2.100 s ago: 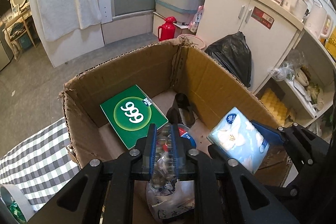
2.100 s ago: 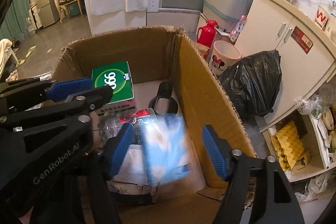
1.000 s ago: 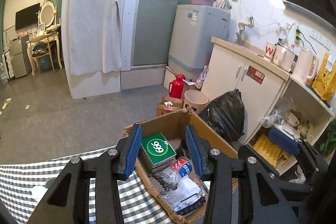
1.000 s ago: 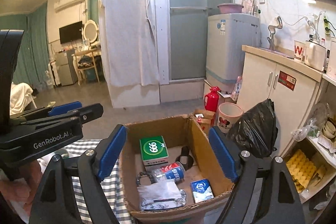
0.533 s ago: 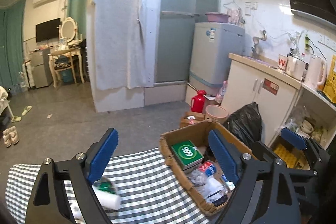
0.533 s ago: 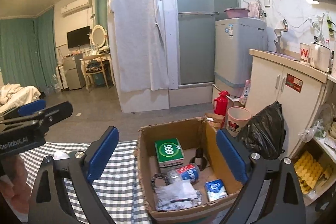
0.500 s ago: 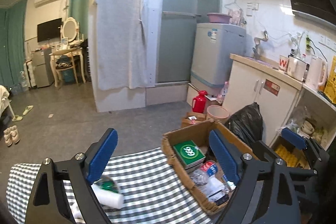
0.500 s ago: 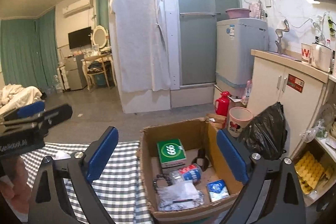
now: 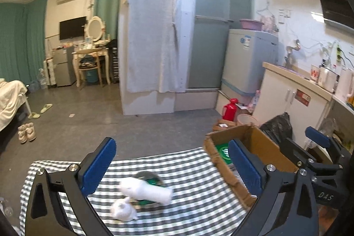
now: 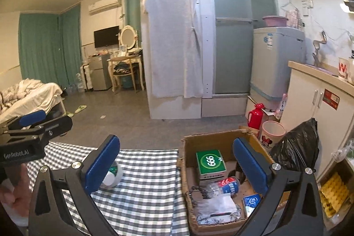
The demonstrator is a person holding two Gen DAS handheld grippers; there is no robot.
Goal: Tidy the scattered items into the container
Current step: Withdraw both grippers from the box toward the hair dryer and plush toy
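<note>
Both jaws are opening wide, and both the left gripper (image 9: 171, 166) and right gripper (image 10: 177, 162) are empty. Just ahead of the left one, on the checked cloth (image 9: 190, 169), lie soft white socks (image 9: 146, 190): light, limp, probably best pinched mid-roll. Beyond to its right stands the cardboard box (image 10: 221, 138).

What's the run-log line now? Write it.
left gripper: opening, empty | right gripper: opening, empty | cardboard box: holds green box, bottle | checked cloth: white roll, tape roll unboxed
</note>
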